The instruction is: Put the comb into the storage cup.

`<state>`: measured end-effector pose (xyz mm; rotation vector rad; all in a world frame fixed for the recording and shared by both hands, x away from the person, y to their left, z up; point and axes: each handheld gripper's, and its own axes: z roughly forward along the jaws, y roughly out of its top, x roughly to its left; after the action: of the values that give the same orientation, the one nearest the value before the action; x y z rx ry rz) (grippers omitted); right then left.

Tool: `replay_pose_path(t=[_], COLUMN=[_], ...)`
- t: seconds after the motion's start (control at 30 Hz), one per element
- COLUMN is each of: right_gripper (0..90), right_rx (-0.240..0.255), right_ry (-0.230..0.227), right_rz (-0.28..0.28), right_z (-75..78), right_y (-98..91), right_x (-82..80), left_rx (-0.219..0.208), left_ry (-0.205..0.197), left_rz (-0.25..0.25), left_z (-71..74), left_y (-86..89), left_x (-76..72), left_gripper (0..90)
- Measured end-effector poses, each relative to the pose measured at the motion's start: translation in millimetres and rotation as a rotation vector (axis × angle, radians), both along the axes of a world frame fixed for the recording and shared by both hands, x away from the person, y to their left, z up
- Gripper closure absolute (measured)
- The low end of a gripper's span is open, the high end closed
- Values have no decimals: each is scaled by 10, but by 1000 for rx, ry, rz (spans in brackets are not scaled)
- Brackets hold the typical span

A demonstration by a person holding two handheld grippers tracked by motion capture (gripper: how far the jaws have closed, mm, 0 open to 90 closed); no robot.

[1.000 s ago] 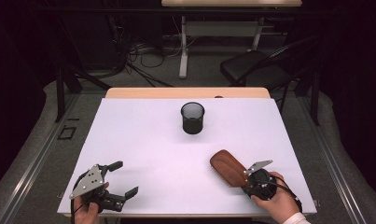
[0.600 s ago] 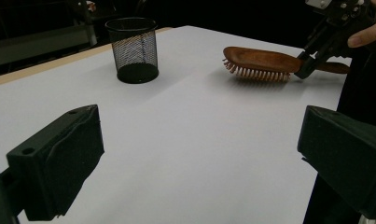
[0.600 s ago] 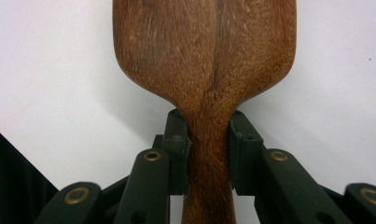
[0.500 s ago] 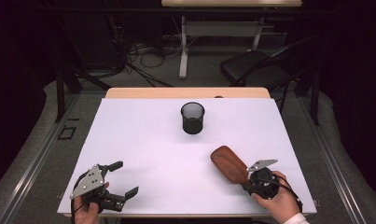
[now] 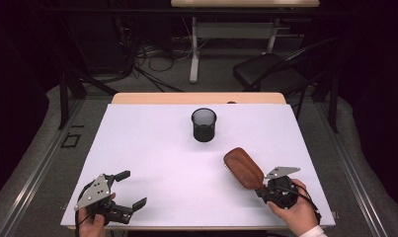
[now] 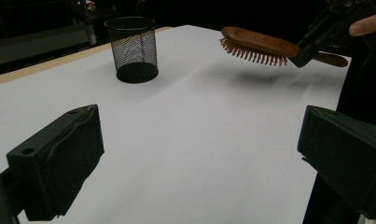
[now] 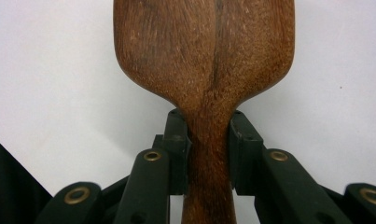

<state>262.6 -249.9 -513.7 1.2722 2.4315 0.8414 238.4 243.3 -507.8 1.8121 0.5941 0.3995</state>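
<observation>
The hairbrush (image 5: 243, 167) is wooden, a warm reddish brown with a clear lengthwise grain and one darker streak down the middle of its back. Its head is a broad, rounded paddle that narrows in smooth shoulders to a slim handle. In the left gripper view a dense row of short brown bristles (image 6: 253, 52) hangs from its underside, so the brush lies back up and roughly level, lifted off the bench (image 5: 157, 148) with a soft shadow below it, over the near right part of the surface.

The right hand-held gripper (image 7: 209, 133) is clamped on the handle just below the head, its two matt black jaws pressing the wood from either side. The left hand-held gripper (image 5: 128, 188) sits at the near left corner with its blocky black jaws wide apart and nothing between them.

The bench top is a plain, smooth white sheet with a pale wood edge at the far side. Toward the far middle stands a black wire-mesh cup (image 5: 204, 124), cylindrical and upright, well apart from the brush.
</observation>
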Motion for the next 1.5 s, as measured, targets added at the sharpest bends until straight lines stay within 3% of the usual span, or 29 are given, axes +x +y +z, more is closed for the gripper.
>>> replay_pose_path(t=[0.23, 0.73, 1.5], right_gripper=[723, 722, 722], right_rx=[16, 103, 139], right_ry=[-20, -110, -245], right_rz=[-9, -43, -46], right_z=[40, 198, 337], right_y=[0, 23, 194], right_x=[-7, 35, 160], left_rx=[-5, -3, -3], left_ry=[-1, -1, -1], left_rz=[3, 1, -2], left_z=[-2, -3, -6], left_y=[-1, -1, 0], left_x=[1, 3, 6], left_gripper=[4, 4, 4])
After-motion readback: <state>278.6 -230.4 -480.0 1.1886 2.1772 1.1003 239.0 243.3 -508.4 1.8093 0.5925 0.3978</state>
